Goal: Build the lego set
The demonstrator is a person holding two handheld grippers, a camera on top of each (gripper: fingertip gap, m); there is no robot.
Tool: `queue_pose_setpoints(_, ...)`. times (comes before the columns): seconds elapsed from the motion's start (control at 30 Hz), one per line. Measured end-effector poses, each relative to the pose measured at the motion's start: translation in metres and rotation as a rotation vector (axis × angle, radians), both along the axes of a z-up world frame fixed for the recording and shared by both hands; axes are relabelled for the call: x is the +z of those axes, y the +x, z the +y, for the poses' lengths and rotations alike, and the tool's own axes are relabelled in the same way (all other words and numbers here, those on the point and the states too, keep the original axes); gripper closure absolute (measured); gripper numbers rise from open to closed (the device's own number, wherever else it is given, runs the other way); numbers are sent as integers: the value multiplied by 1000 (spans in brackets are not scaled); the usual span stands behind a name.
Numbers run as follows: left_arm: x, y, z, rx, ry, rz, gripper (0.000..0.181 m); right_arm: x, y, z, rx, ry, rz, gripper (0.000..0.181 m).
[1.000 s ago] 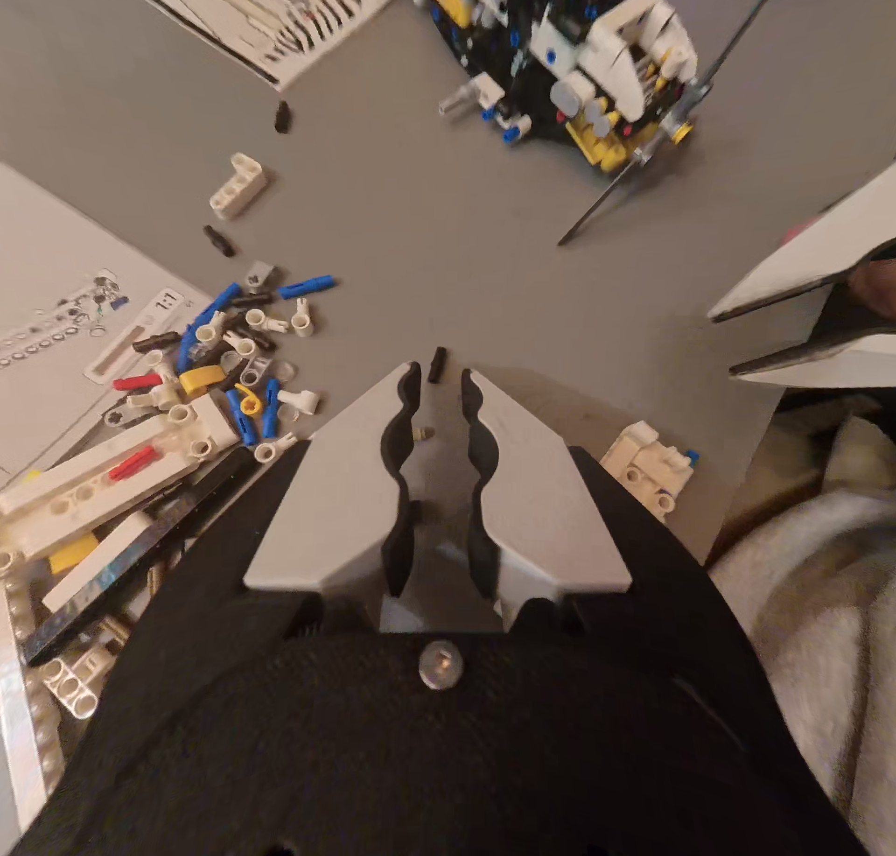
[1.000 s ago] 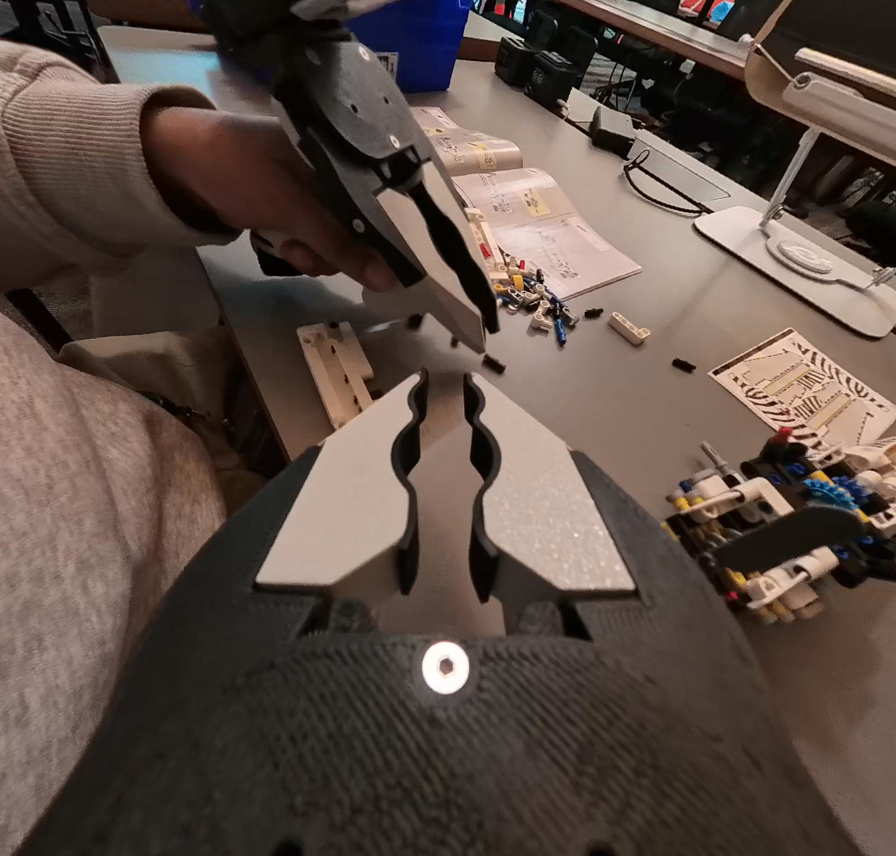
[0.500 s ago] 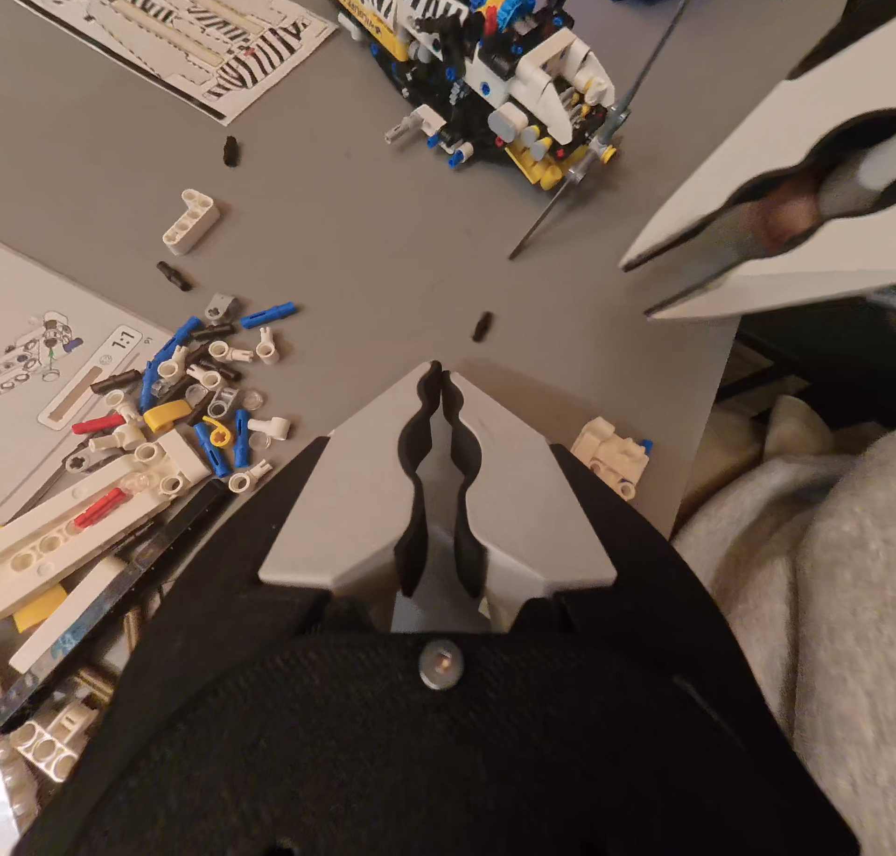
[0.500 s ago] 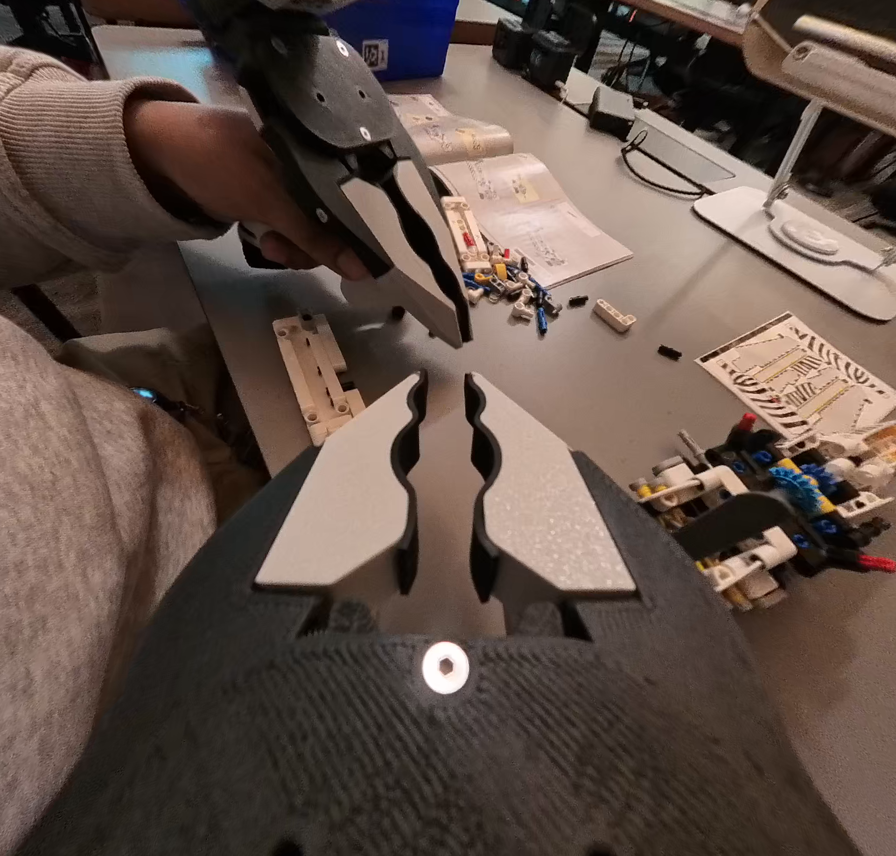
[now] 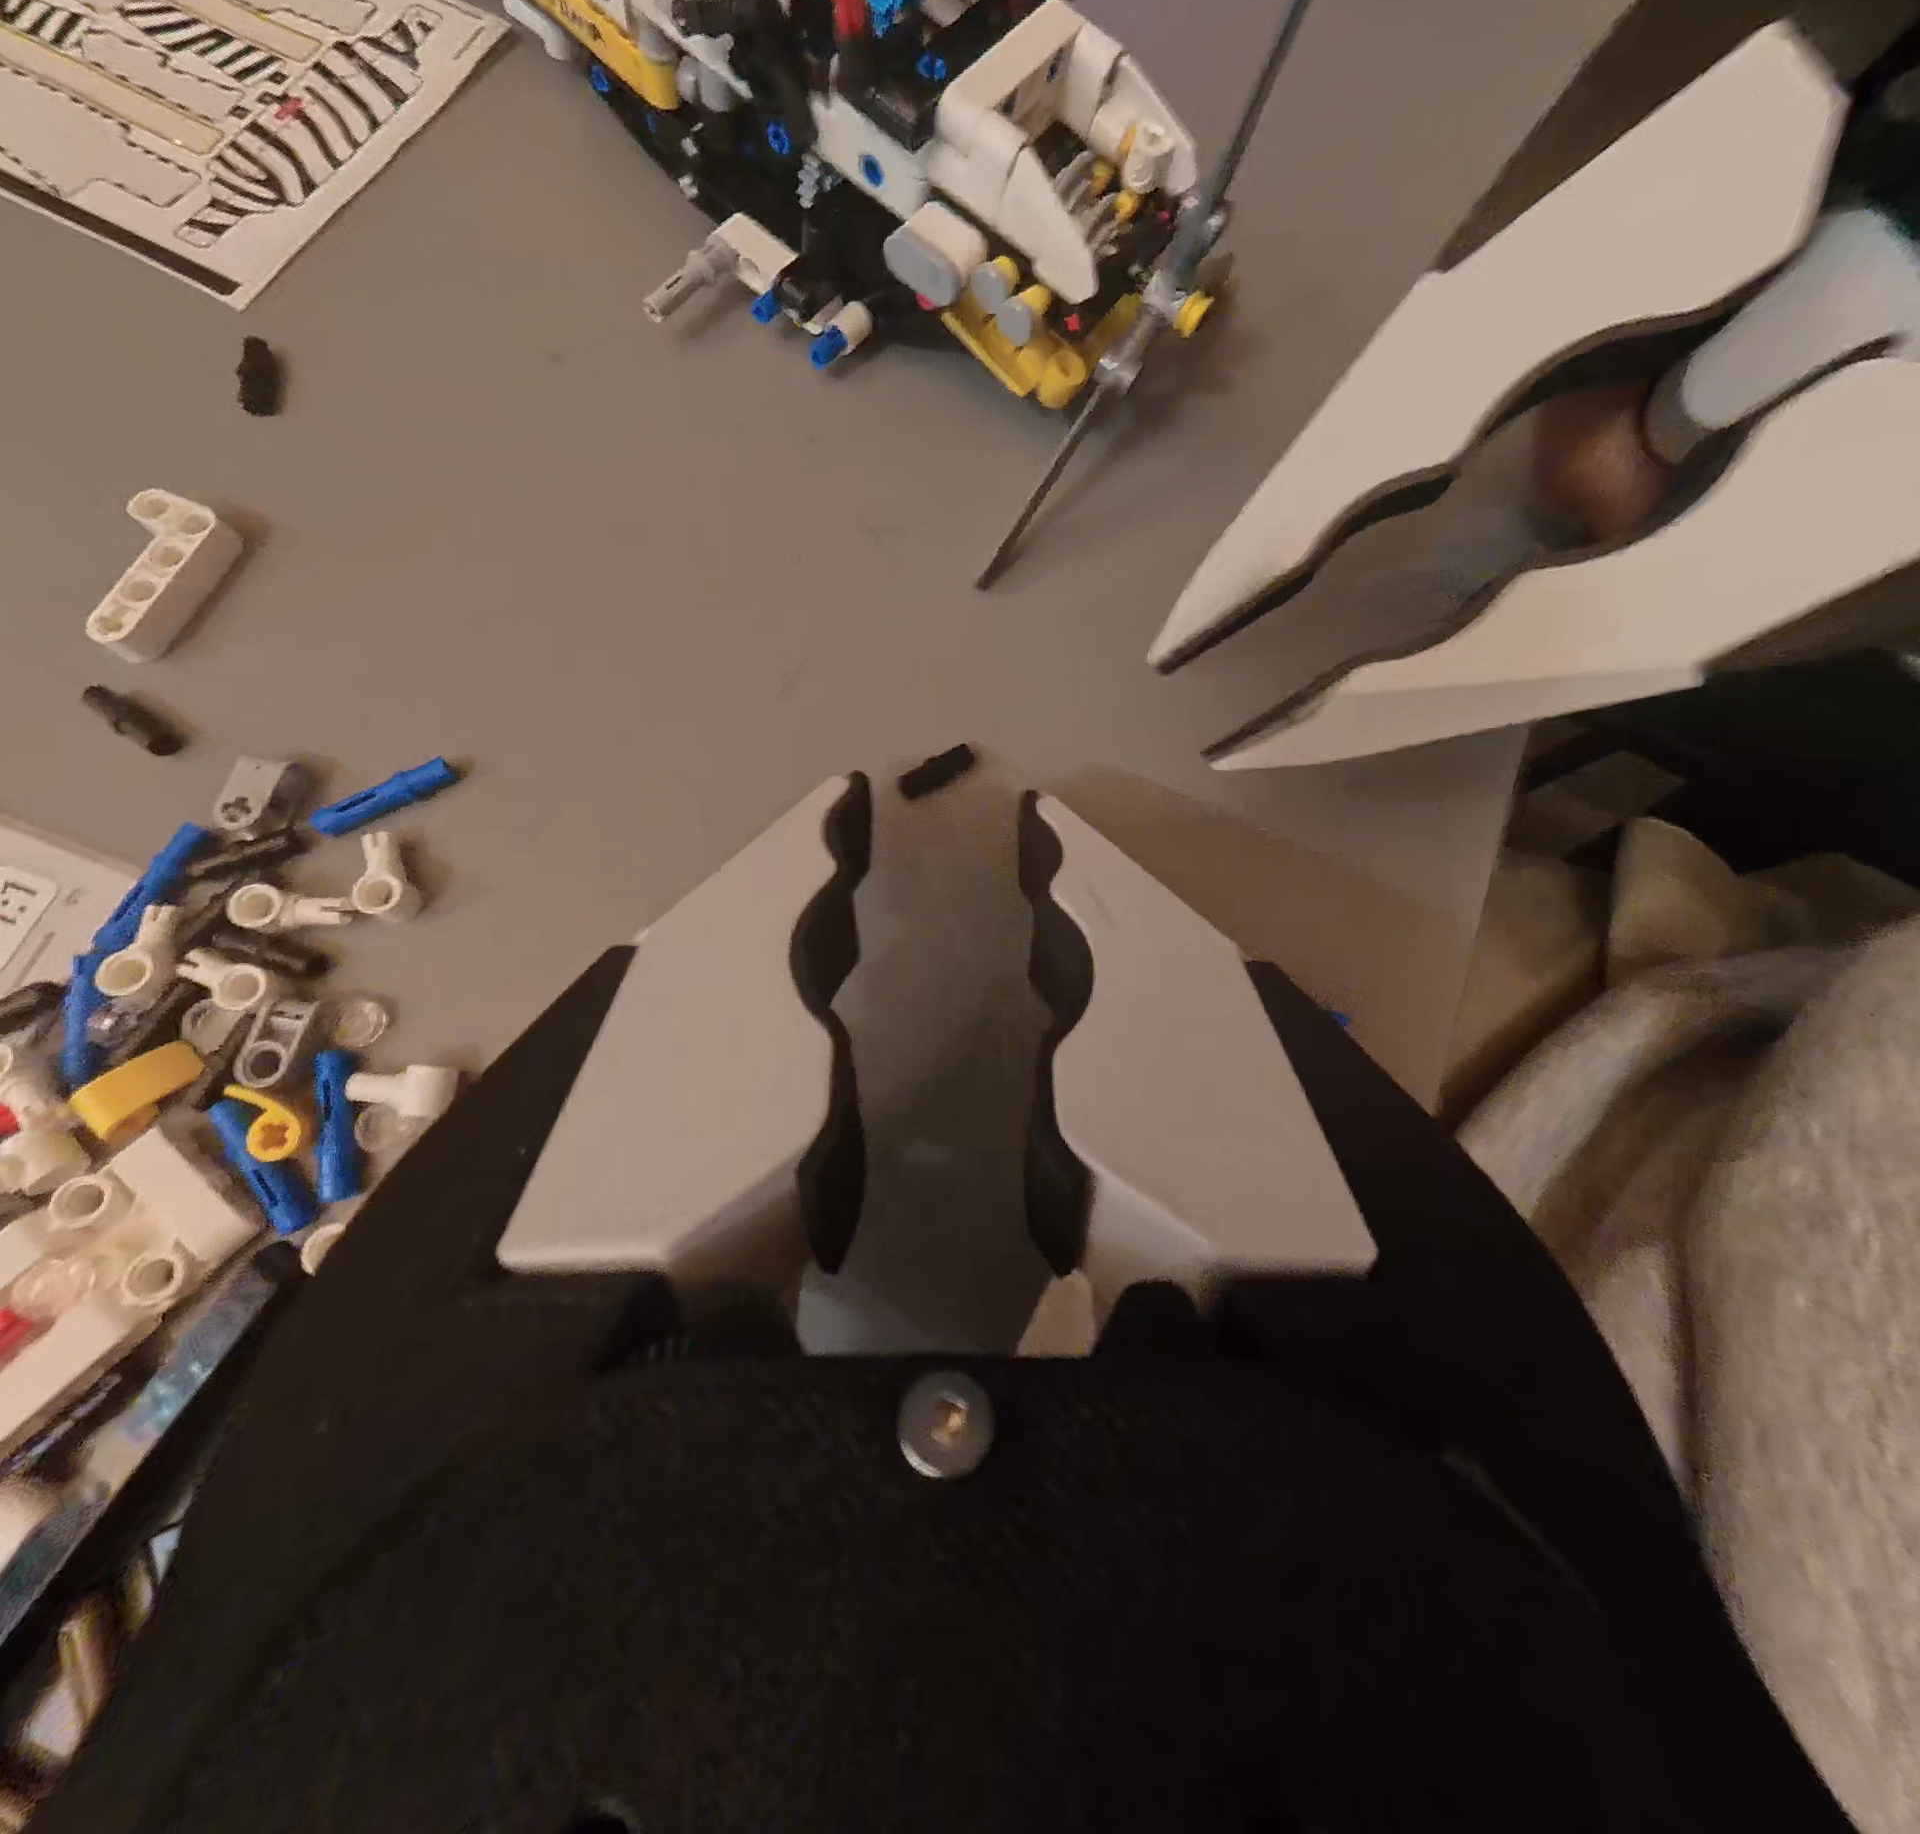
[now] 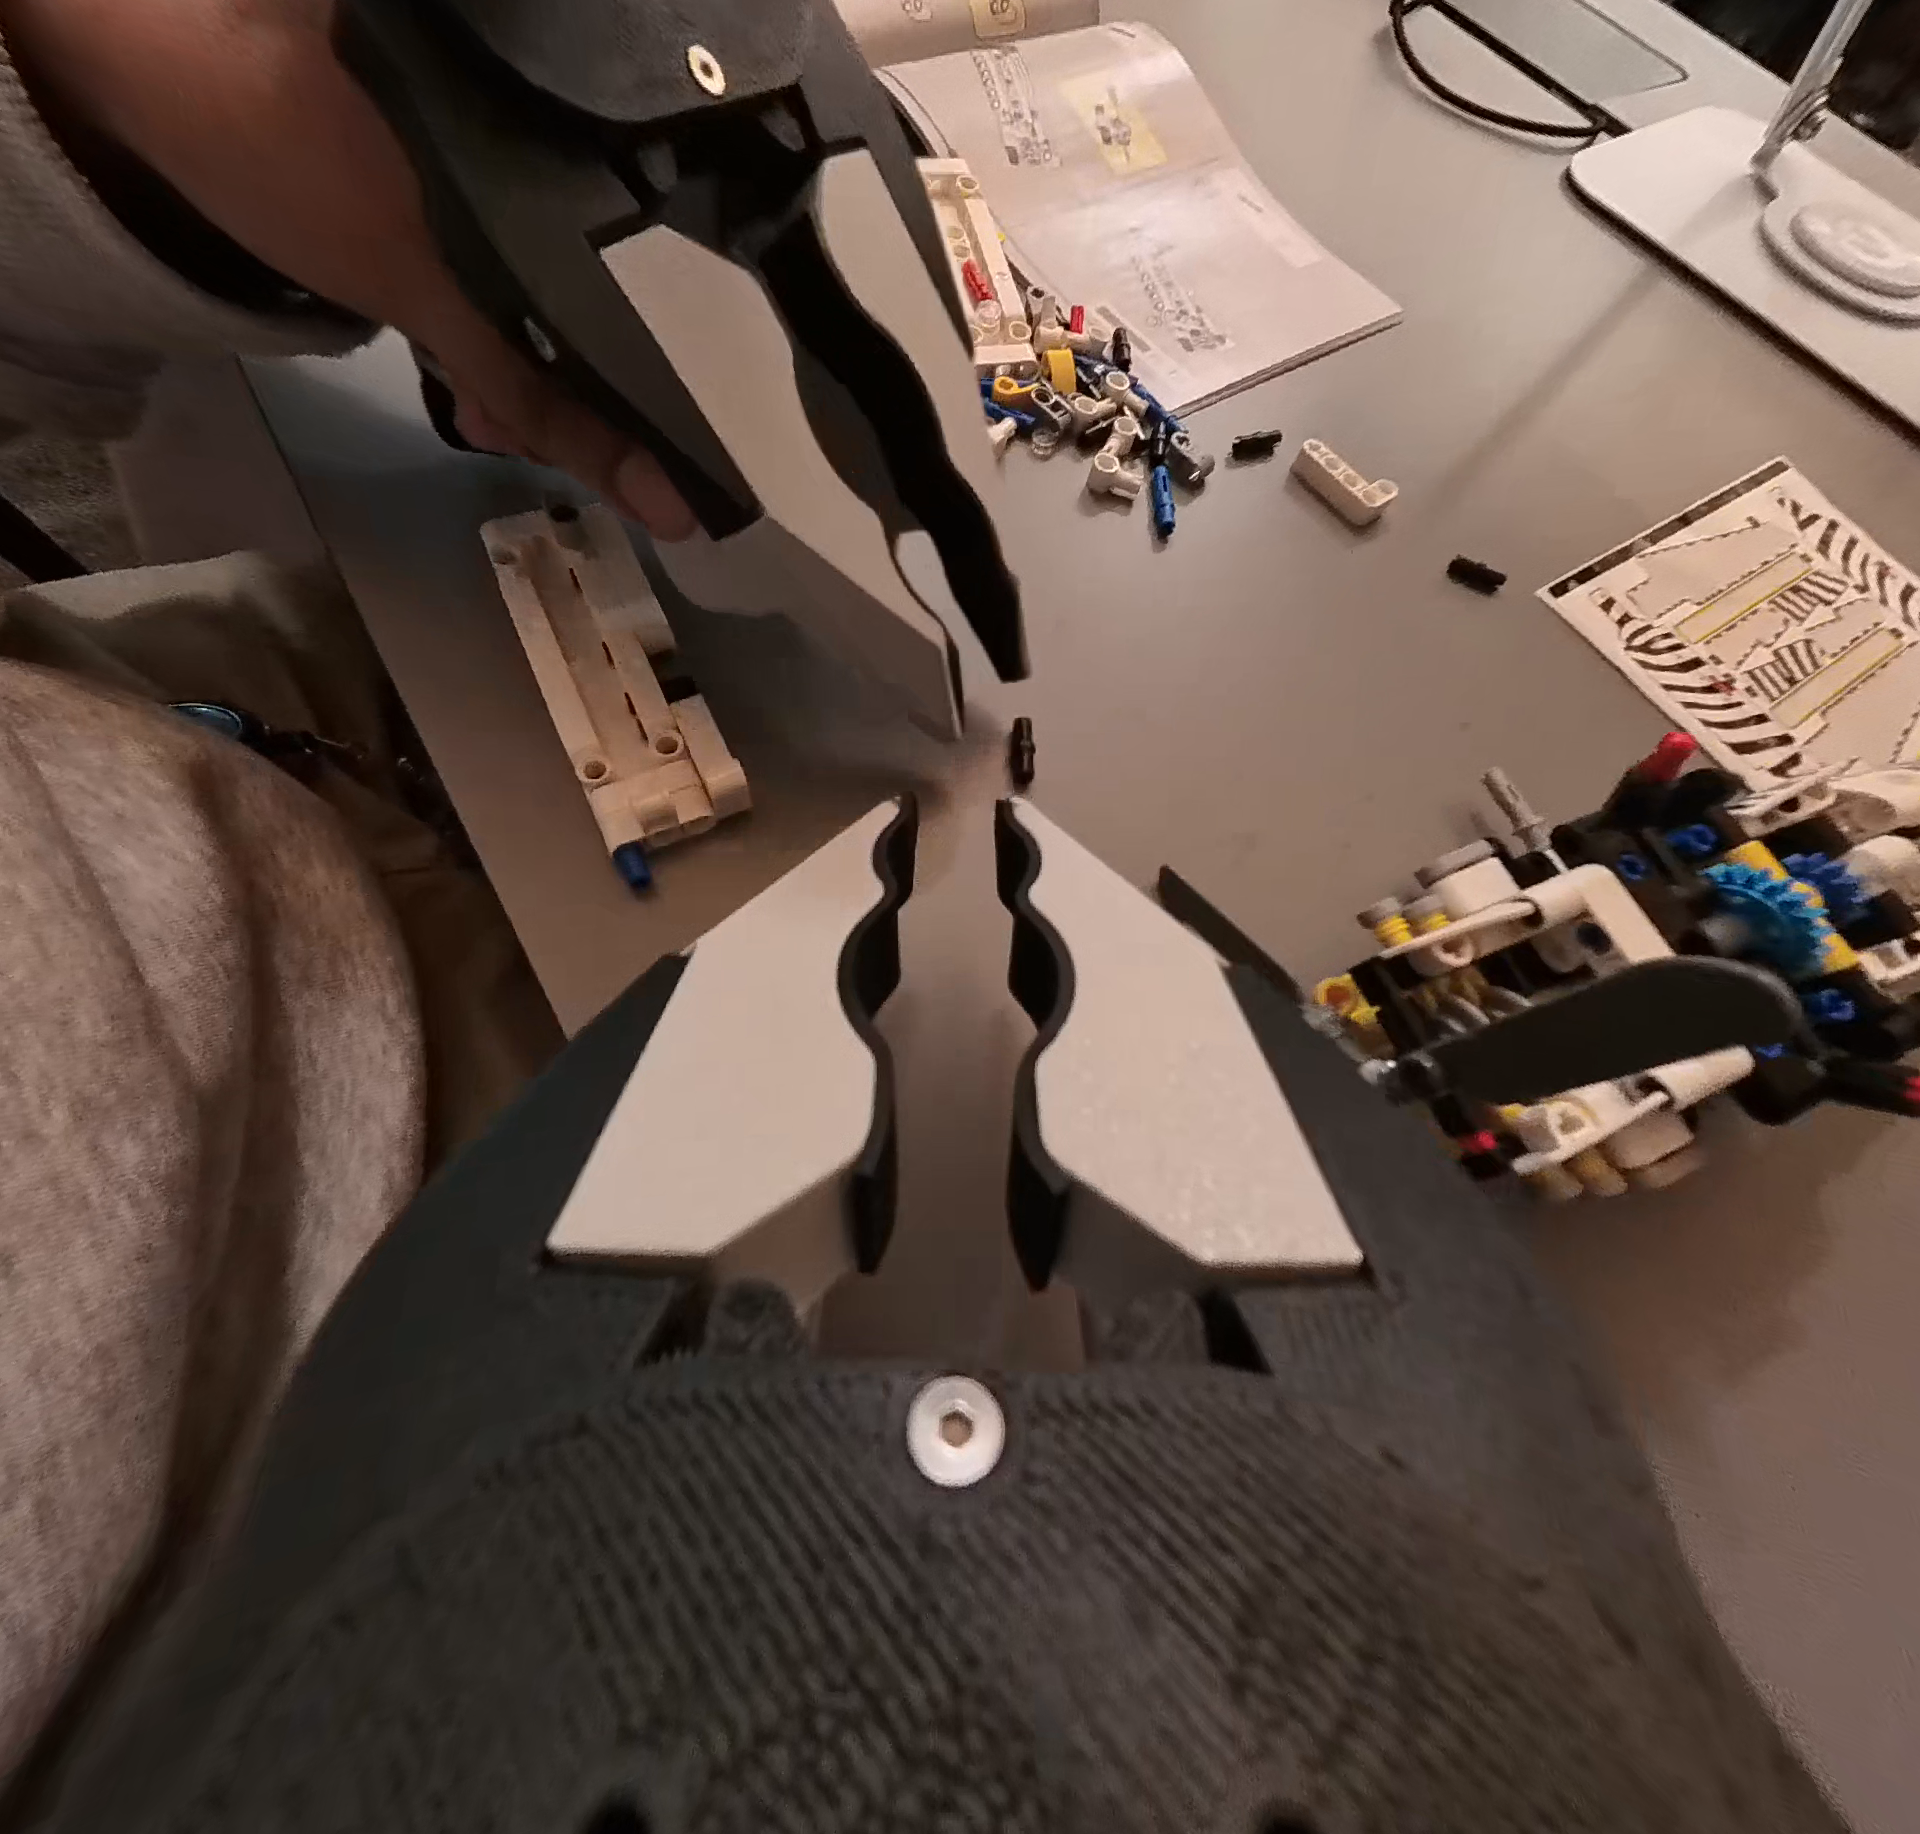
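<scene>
A small black pin (image 5: 935, 771) lies on the grey table (image 5: 623, 537), just ahead of my left gripper's (image 5: 940, 795) tips. The left gripper is open and empty. My right gripper (image 6: 954, 810) is open with a narrow gap and empty; the same pin (image 6: 1023, 745) lies just beyond its tips. The right gripper (image 5: 1184, 709) shows at the right of the left wrist view, and the left gripper (image 6: 982, 698) hangs over the pin in the right wrist view. The part-built black, white and yellow model (image 5: 935, 143) stands farther back.
A pile of small loose parts (image 5: 239, 1005), a white L-beam (image 5: 161, 574), spare black pins (image 5: 260, 371) and a zebra sticker sheet (image 5: 208, 91) lie to the left. A white sub-assembly (image 6: 613, 704) sits near the table edge. An open instruction booklet (image 6: 1143, 215) lies beyond. Some 4 cm of space lies between my two pairs of fingers.
My left gripper closed almost shut half a second ago and has now opened wide, with the black pin at its tips. The right gripper has moved closer to the pin.
</scene>
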State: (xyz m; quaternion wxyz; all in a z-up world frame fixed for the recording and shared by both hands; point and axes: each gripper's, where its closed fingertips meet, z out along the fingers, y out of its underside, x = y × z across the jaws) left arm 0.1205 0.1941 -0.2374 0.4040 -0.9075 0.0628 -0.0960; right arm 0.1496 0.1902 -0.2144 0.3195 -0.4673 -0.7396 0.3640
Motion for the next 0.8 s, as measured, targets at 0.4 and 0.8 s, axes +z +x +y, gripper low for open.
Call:
queue_pose_setpoints(0.4, -8, 0, 4, -33, -33, 55, 181, -3, 3, 1, 1, -22, 1, 167)
queue_pose_setpoints(0.8, -9, 8, 12, -123, -38, 74, 161, -6, 3, -1, 5, -37, -22, 166)
